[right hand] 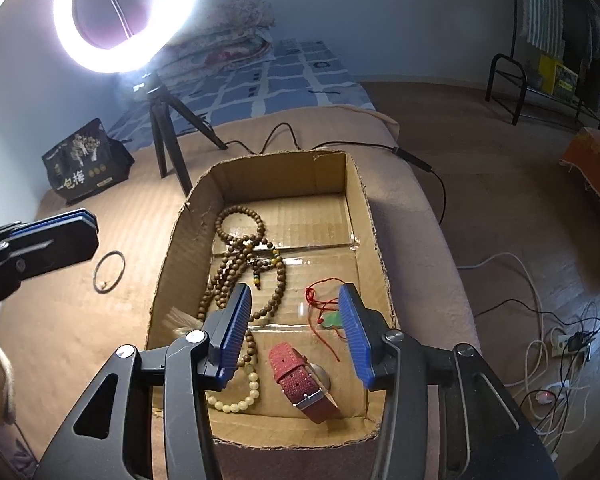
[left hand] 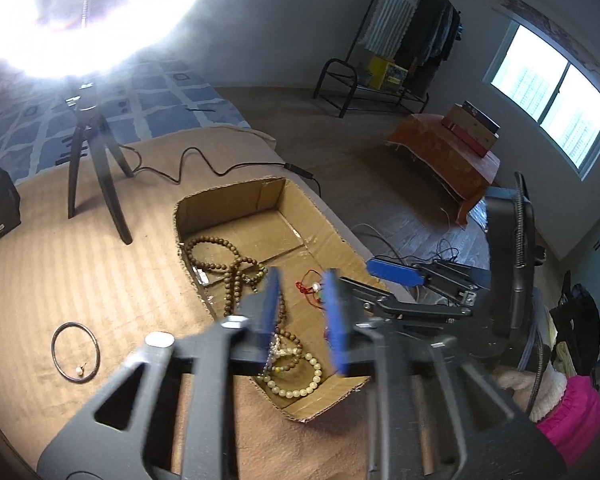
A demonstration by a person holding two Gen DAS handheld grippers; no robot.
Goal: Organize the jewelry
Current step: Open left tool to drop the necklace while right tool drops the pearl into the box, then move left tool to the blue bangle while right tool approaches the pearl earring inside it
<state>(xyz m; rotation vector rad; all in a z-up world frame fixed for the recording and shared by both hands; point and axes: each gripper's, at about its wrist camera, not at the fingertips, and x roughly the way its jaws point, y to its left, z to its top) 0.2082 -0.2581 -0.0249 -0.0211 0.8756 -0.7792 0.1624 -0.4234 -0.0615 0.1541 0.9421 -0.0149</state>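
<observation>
1. Right gripper (right hand: 296, 332): jaws wide apart, nothing between them, poised over the near end of the cardboard box (right hand: 180, 240). Left gripper (left hand: 300, 312): jaws parted, nothing visibly held, above the box's near half; from the right wrist view its fingers look nearly closed edge-on, so the gap is judged from its own camera
2. Inside the box: red-strap watch (right hand: 300, 380) below the right jaws, wooden bead strand (right hand: 240, 264) coiled to the left, pale bead bracelet (right hand: 240, 396) at the near left, red cord with green pendant (right hand: 328, 312) on the right
3. Still outside: dark bangle (left hand: 75, 352) with a small pearl-like earring (left hand: 79, 370) inside its ring, lying on the cover left of the box
4. Handling, as judged: bangle stiff, thin, light, likely slippery – pinch across the rim. Earring tiny, apt to roll or sink into the cloth. Bead strands limp, will drape and snag
5. Surface: soft tan ribbed bed cover (left hand: 60, 260), yielding under pressure
6. Room: ring light on tripod (right hand: 168, 136) with trailing cable, black printed bag (right hand: 84, 160), clothes rack (left hand: 420, 32), window (left hand: 548, 100)
</observation>
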